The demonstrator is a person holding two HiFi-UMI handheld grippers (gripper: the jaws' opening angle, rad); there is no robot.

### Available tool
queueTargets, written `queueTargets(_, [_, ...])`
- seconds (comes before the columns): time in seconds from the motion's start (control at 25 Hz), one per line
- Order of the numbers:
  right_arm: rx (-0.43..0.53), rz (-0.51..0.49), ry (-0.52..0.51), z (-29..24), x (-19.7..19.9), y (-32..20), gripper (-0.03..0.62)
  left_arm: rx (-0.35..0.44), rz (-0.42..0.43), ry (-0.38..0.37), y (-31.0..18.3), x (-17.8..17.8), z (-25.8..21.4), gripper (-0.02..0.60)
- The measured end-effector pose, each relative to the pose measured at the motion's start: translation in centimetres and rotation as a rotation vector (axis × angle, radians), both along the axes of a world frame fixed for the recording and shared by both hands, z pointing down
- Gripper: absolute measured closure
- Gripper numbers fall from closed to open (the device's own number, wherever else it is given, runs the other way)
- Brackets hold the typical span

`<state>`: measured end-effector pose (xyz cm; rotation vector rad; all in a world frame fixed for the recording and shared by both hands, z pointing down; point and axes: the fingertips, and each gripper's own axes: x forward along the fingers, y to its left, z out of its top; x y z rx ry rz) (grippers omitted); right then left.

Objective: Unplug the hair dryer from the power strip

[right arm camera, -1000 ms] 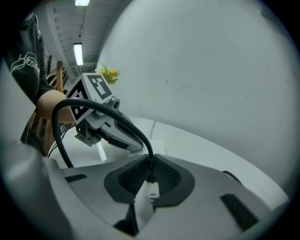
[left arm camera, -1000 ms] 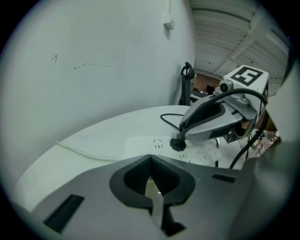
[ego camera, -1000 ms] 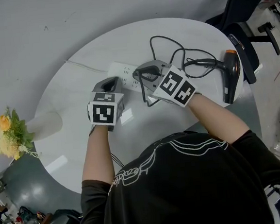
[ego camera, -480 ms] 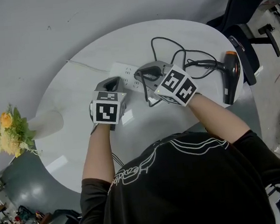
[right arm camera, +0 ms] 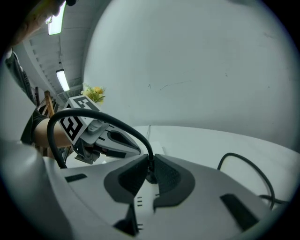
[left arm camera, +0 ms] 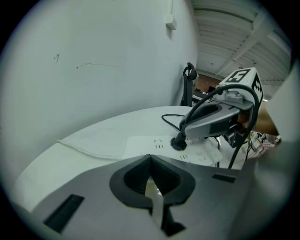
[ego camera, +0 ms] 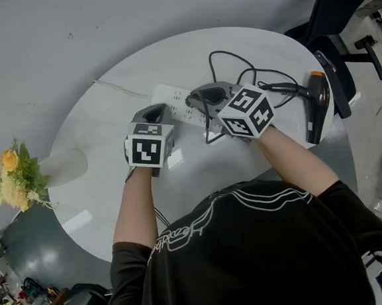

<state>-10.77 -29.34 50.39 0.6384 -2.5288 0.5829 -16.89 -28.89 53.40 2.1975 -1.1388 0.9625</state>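
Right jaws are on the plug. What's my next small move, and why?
Probably pull the right gripper straight away from the power strip: its jaws are closed on the plug, which looks still seated, and the left gripper seems to brace it.

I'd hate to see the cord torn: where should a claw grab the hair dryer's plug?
Grip the black plug by its stubby body, not the cord arching off it. Come from above: it stands upright in the flat-lying power strip, so a straight upward pull should free it. The right claw is clamped there.

Round white table (ego camera: 97, 143): power strip (ego camera: 173, 95), hair dryer (ego camera: 316, 104), black cord (ego camera: 235, 59).
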Motion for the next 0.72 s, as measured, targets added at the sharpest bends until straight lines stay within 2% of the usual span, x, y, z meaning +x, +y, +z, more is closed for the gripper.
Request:
queueTargets(0.16, [0.145,-0.088,0.126,-0.2,-0.6,0.7,0.568,-0.004,-0.001,-0.001,0.0,0.0,0.0,0.579])
queueTargets(0.24, [0.159,-0.098,0.134,-0.2,-0.6,0.9,0.568,-0.004,-0.002,-0.003,0.1,0.0,0.0,0.578])
queueTargets(0.4, [0.119,-0.081,0.101,-0.1,-0.4,0.8,0.568,-0.003,-0.002,-0.004,0.0,0.1,0.0,0.579])
queueTargets(0.56, [-0.040,0.021,-0.044,0.1,0.3,0.0,0.568,-0.006,-0.010,0.003,0.0,0.1,0.0,0.580])
queueTargets(0.72, [-0.038,0.026,-0.044,0.0,0.2,0.0,0.567,-0.005,-0.017,0.002,0.0,0.0,0.0,0.579])
